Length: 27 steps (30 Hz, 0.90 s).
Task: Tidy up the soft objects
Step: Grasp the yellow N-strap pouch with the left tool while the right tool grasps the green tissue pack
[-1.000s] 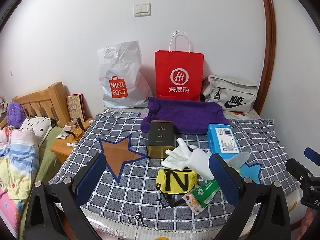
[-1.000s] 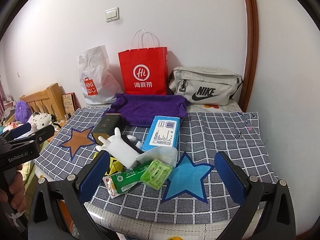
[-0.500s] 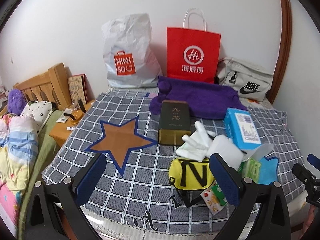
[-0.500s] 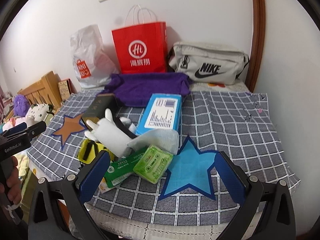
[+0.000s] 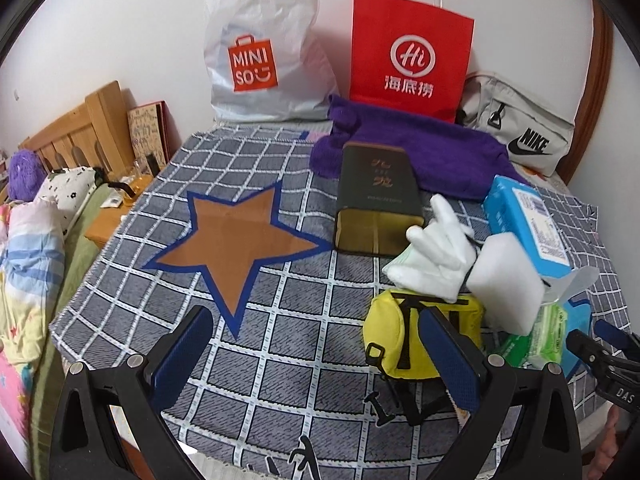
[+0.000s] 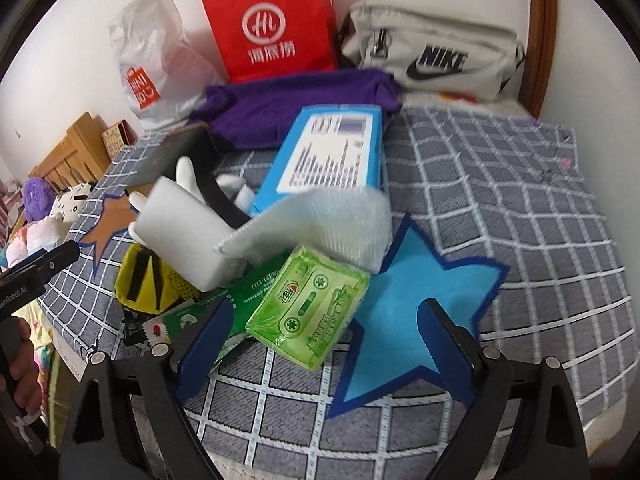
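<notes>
A: Your left gripper (image 5: 316,360) hangs low over the checked cloth (image 5: 280,280), fingers spread wide, nothing between them. Its right finger (image 5: 452,364) overlaps the yellow pouch (image 5: 392,336) in view; contact can't be told.

B: And your right gripper (image 6: 324,344)?

A: Also wide, gripping nothing. It sits over the near edge of the pile, the green cassette-print pack (image 6: 308,304) just ahead of its left finger (image 6: 204,344), the blue star (image 6: 420,300) ahead of its right.

B: Where do your soft things lie?

A: Heaped together on the cloth's right half. The white glove (image 5: 436,248) lies flat, its fingers pointing away from you toward the dark tin (image 5: 376,188). The white sponge block (image 5: 504,280) leans tilted against the glove, touching it. The white cloth strip (image 6: 320,224) drapes off the blue box (image 6: 332,156), its long axis running left to right across your right view.

B: The purple towel (image 5: 424,156)?

A: Stretched sideways along the far edge, in front of the red bag (image 5: 412,52) and the grey Nike bag (image 5: 520,136). The tin's far end rests on it.
</notes>
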Motion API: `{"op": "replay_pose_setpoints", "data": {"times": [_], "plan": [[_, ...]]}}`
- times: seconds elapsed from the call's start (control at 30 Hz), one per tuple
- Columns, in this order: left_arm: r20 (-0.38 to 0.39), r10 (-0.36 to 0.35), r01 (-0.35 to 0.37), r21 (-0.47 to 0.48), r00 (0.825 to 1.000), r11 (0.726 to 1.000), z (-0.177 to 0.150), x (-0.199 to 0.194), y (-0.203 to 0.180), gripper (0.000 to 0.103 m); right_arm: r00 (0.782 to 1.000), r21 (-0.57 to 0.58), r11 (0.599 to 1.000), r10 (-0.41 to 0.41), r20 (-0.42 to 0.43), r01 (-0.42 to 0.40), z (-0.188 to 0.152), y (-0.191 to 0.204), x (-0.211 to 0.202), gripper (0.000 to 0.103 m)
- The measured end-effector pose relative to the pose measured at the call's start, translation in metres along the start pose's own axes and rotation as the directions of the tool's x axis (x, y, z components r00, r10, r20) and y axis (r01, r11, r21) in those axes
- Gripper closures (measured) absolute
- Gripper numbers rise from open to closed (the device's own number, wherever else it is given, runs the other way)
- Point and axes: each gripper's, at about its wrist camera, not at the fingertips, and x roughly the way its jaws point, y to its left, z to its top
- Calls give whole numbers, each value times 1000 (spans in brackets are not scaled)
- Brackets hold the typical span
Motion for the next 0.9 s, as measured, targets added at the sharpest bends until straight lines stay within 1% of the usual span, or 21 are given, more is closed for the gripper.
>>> {"op": "replay_pose_setpoints", "data": {"times": [0.2,0.33,0.37,0.4,0.43,0.47,0.57,0.63,0.77,0.87,0.9], "plan": [[-31,-43,44,5,999,999,-2,18,-2,0,999,34,999,5,-32,-4,3,-2,22,10],[-56,-114,113,-16,992,993,-4,27,-1,0,998,65,998,13,-53,-10,5,-4,35,10],[-58,-120,119,-19,991,993,-4,29,-1,0,998,71,997,21,-54,-17,5,-5,37,12],[-59,-118,117,-15,991,993,-4,30,-1,0,998,74,997,31,-58,-27,5,-5,40,18],[-61,-115,114,-8,992,993,-5,32,-2,1,997,72,997,40,-66,-35,5,-5,42,21],[-65,-116,116,-4,991,993,-5,34,-2,2,996,66,997,53,-74,-48,5,-5,45,27],[-71,-139,139,-3,988,990,-6,36,-5,3,997,36,999,39,-67,-37,6,-6,45,36],[-75,-146,147,7,986,989,-7,38,-9,4,996,26,999,47,-70,-45,6,-7,43,37],[-89,-158,161,26,983,987,-9,43,-15,12,996,2,999,44,-74,-44,3,-10,36,40],[-101,-159,165,44,982,985,-11,48,-19,19,997,-16,999,38,-66,-39,1,-14,27,40],[-105,-157,162,48,982,986,-11,50,-20,23,997,-19,999,38,-65,-39,1,-15,25,40]]}}
